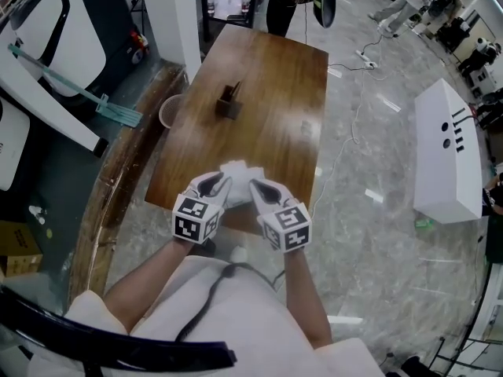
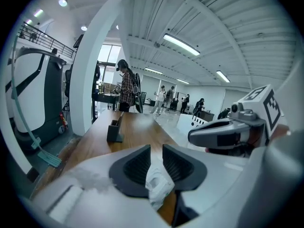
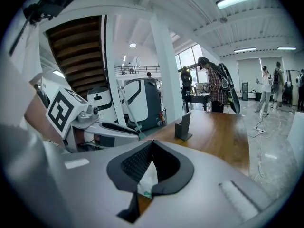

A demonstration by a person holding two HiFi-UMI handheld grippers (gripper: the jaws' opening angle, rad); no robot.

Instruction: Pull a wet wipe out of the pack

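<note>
Stage: early | my left gripper (image 2: 153,163) pinches wet wipe pack (image 1: 238,175), table's (image 1: 267,93) 6 o'clock edge | right gripper (image 3: 151,163) clamps its other side | no wipe visibly out; pull remains, I judge.

The head view looks steeply down from above the person onto the wooden surface (image 1: 267,85), with the left gripper (image 1: 222,188) and right gripper (image 1: 255,188) close beneath it. The left gripper view sits just behind its fingers (image 2: 133,167) and faces along the surface toward the far end. The right gripper view does likewise behind its own fingers (image 3: 135,163). All three share the dark stand (image 1: 229,102) and the white pack (image 1: 238,175). Each gripper view catches the other gripper at its side.
</note>
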